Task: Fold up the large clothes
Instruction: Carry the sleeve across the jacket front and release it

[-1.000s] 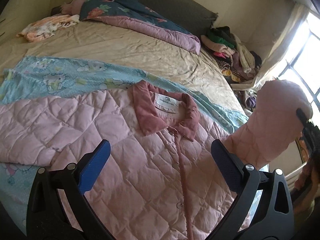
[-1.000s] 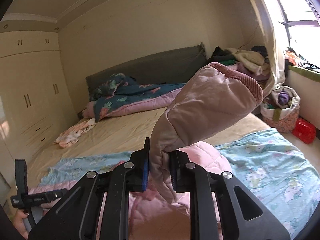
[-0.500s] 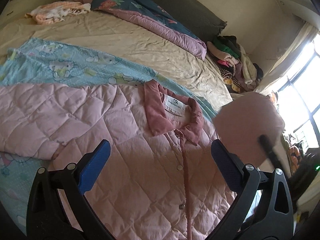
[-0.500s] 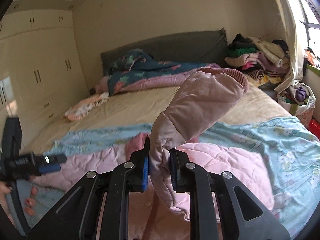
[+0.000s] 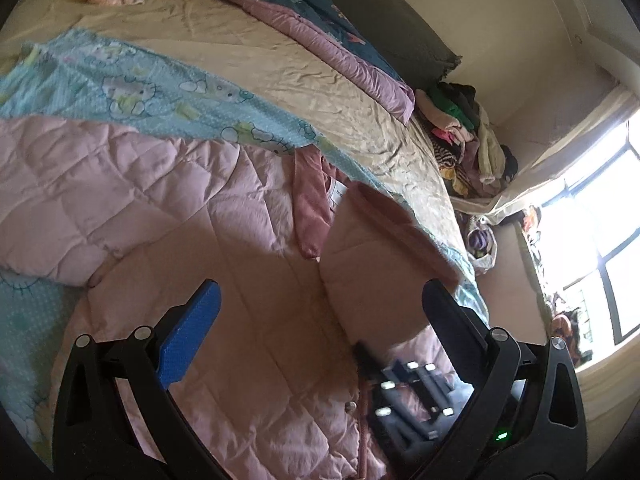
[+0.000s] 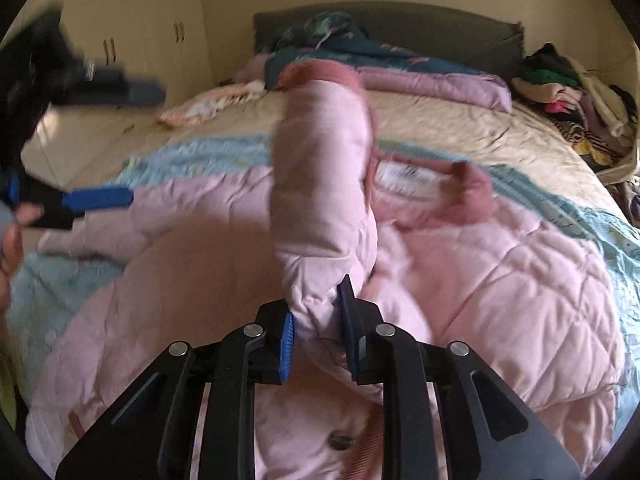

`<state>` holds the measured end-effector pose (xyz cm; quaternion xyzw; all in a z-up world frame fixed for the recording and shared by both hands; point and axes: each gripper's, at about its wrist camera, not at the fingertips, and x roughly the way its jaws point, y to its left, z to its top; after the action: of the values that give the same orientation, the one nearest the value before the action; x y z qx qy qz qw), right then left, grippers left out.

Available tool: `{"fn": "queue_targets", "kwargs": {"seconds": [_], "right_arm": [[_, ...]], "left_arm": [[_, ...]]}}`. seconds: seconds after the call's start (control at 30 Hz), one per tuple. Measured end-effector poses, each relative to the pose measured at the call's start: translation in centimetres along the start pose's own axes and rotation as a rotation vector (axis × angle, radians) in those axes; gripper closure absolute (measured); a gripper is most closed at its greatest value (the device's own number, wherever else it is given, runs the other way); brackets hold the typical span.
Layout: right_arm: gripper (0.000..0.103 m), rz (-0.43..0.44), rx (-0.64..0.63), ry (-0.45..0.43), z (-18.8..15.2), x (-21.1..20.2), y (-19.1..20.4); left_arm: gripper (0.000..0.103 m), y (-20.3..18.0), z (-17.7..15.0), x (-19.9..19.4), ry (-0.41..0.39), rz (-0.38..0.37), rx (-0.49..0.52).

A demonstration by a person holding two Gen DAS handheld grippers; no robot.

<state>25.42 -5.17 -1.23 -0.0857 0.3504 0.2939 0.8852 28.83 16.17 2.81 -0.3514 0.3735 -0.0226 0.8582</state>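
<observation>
Lying front-up across a blue cartoon-print sheet on the bed, the pink quilted jacket has its darker collar and white label toward the headboard; one sleeve rises from between the right gripper's jaws and arches over the jacket's chest, its ribbed cuff at the far end; those jaws have just been opening a little, yet the sleeve fabric sits bunched between the blue pads and looks pinched there; in the left wrist view the left gripper hangs above the jacket's front with its jaws spread wide and nothing between them, the button placket below and the folded-over sleeve just beyond its right finger; a heap of other clothes lies at the bed's far corner near the window.
</observation>
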Motion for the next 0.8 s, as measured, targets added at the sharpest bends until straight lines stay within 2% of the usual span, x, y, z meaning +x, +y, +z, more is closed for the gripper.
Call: {"fn": "queue_targets", "kwargs": {"seconds": [0.17, 0.27, 0.33, 0.5, 0.73, 0.77, 0.8], "right_arm": [[0.072, -0.007, -0.047, 0.066, -1.4, 1.5, 1.6], [0.042, 0.052, -0.039, 0.097, -1.7, 1.7, 1.9], [0.036, 0.08, -0.039, 0.098, -1.9, 1.4, 2.3], [0.03, 0.076, -0.064, 0.079, -2.7, -1.1, 2.5], [0.031, 0.013, 0.073, 0.041, -4.0, -5.3, -2.8], [0.031, -0.01, 0.105, 0.032, -4.4, -6.0, -4.0], [0.031, -0.031, 0.126, 0.028, -4.7, -6.5, -4.8]], "left_arm": [[0.009, 1.3, -0.4, -0.4, -0.002, -0.01, -0.069], [0.009, 2.0, -0.8, 0.0, 0.019, -0.004, -0.088], [0.009, 2.7, -1.4, 0.5, 0.049, -0.02, -0.117], [0.009, 4.2, -2.9, 2.3, 0.115, -0.029, -0.162], [0.009, 5.4, -5.5, 5.7, 0.202, -0.082, -0.259], [0.011, 5.3, -5.7, 6.0, 0.203, -0.072, -0.251], [0.021, 4.9, -5.9, 6.2, 0.2, -0.05, -0.225]]}}
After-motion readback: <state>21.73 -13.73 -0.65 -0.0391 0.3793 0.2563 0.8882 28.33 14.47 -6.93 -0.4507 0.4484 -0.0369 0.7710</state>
